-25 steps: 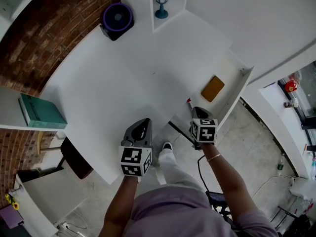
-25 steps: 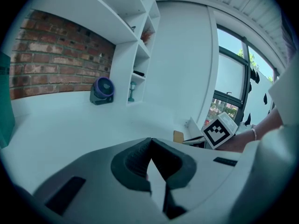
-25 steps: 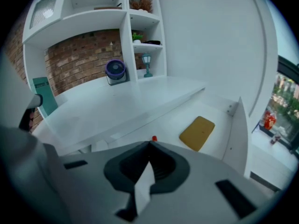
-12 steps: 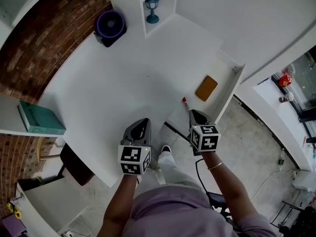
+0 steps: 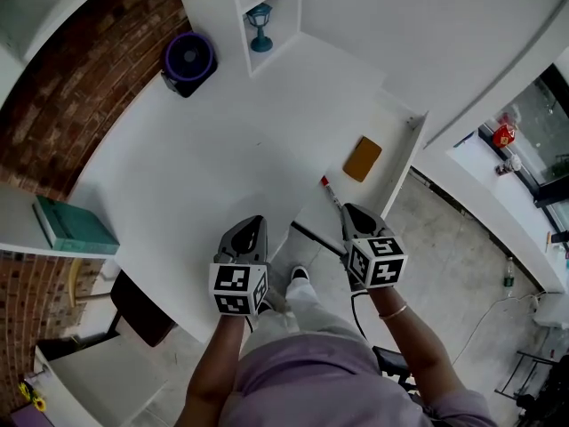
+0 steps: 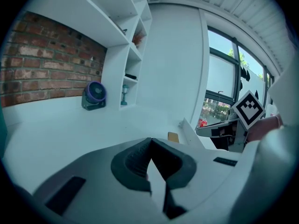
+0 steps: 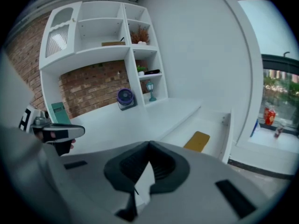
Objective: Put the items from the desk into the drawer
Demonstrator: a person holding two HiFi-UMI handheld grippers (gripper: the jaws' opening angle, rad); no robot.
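both claws are sitting pressed together and empty; the left gripper point(image 5: 252, 225) is hovering over the desk's point(image 5: 204, 167) near edge, the right gripper point(image 5: 348, 210) just at the near end of the open drawer point(image 5: 406, 163); the tan pad point(image 5: 363, 158) is lying inside, long axis running near to far, a red-tipped pen point(image 5: 330, 189) nearer (probably on the drawer floor); the fan point(image 5: 188, 59) is standing far left, well apart, the left gripper being the nearer one.

The drawer point(image 5: 411, 149) stands open off the right edge of the tabletop point(image 5: 222, 158). A flat pad point(image 5: 362, 158) lies in its middle, a pen point(image 5: 330, 191) at its near end. A fan point(image 5: 188, 59) sits at the tabletop's far left corner, beside a shelf unit point(image 5: 222, 12) holding a lantern point(image 5: 260, 27).
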